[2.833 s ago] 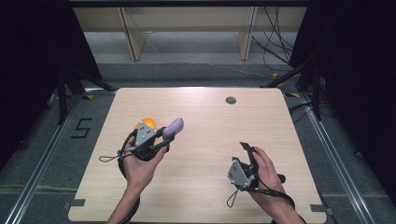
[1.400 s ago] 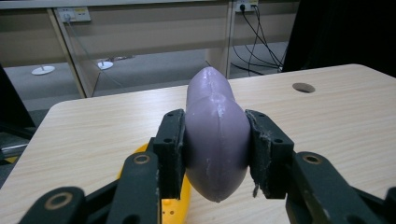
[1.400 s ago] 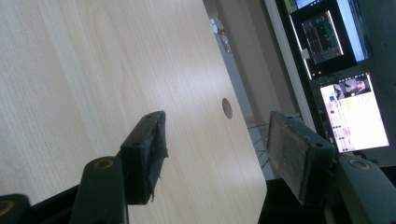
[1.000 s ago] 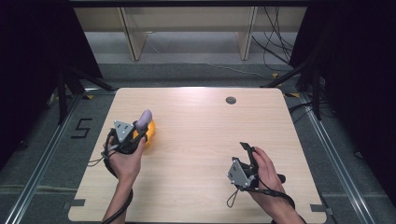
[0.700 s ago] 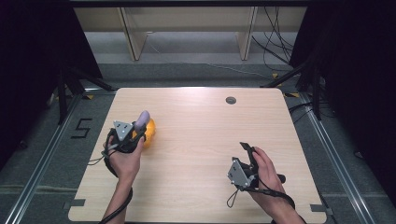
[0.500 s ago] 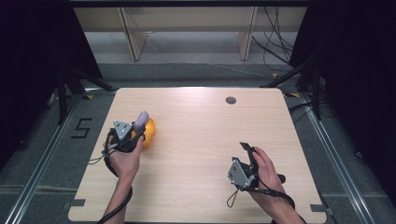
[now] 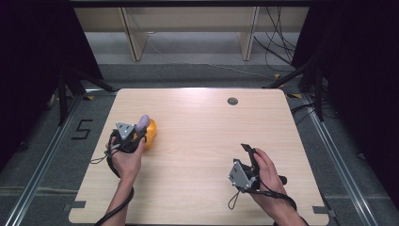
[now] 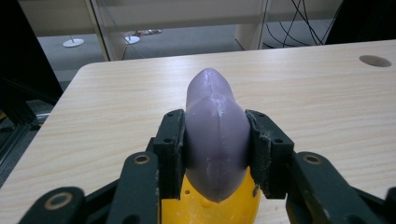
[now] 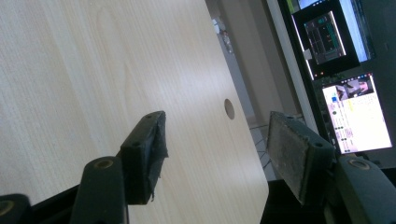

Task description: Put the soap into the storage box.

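My left gripper (image 7: 139, 128) is shut on a pale purple oblong object (image 8: 216, 131), its rounded tip poking out past the jaws (image 7: 143, 121). It is held just over a yellow rounded object (image 7: 149, 134) that lies at the left side of the wooden table (image 7: 202, 141); the yellow piece (image 8: 210, 210) peeks out beneath the purple one. Whether the two touch I cannot tell. My right gripper (image 7: 248, 151) rests open near the front right of the table, its jaws (image 9: 215, 144) wide apart with nothing between them.
A round cable hole (image 7: 232, 100) sits near the table's far edge. Wooden shelf legs (image 7: 131, 35) and cables (image 7: 277, 47) lie on the floor beyond. Lit monitors (image 9: 343, 74) show off the table's side in the right gripper view.
The left gripper carried the purple object from the table's left-middle further left, to just over the yellow object, and has held still for the last second. The right gripper has not moved.
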Demonstrator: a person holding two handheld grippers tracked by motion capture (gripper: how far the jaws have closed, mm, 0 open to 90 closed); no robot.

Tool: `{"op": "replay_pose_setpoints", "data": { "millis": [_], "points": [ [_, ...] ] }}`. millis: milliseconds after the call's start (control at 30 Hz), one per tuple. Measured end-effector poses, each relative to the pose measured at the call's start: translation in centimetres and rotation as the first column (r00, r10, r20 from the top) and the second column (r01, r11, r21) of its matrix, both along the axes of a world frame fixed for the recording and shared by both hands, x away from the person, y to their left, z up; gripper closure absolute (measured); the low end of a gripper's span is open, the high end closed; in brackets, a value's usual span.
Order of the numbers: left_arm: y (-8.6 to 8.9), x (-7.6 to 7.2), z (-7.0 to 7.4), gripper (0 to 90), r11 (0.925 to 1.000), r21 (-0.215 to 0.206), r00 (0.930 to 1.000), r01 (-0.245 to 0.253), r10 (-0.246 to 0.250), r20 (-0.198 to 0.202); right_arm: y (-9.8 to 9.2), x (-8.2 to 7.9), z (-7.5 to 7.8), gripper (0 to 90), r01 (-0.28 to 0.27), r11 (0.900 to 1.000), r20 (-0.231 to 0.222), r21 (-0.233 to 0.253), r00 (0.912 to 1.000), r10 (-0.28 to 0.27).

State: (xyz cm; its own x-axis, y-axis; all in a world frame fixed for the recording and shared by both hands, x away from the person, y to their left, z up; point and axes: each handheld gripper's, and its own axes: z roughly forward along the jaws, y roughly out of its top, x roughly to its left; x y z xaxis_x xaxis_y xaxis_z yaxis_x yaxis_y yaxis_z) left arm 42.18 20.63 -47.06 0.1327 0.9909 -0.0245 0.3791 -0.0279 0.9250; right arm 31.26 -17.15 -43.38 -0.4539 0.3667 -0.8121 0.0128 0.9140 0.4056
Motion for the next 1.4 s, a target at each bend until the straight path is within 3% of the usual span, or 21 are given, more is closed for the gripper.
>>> {"op": "replay_pose_setpoints", "data": {
  "millis": [333,600,867,1233,1400],
  "points": [
    [0.0,0.6,-1.2,59.0,1.0000,0.006,0.9989,-0.002,0.002,-0.048,0.0,0.0,-0.1,38.9,0.001,1.000,-0.005,0.005,1.0000,0.000],
    [0.1,1.0,-2.0,58.8,1.0000,-0.003,0.9982,0.008,-0.009,-0.059,0.1,0.0,-0.1,38.9,0.000,1.000,-0.006,0.003,1.0000,0.000],
    [0.2,1.3,-2.1,58.6,0.9998,0.001,0.9974,0.022,-0.022,-0.069,0.1,0.0,-0.1,38.9,0.000,1.000,-0.009,0.002,1.0000,0.000],
    [0.3,1.4,-2.5,58.2,0.9997,0.000,0.9931,0.026,-0.026,-0.115,0.1,-0.1,-0.1,38.9,0.000,1.000,-0.011,0.006,0.9999,0.000],
    [0.3,1.4,-2.1,56.8,0.9997,0.009,0.9936,0.024,-0.023,-0.110,0.1,0.0,-0.1,38.9,-0.002,1.000,-0.007,0.002,1.0000,0.002]
  ]
}}
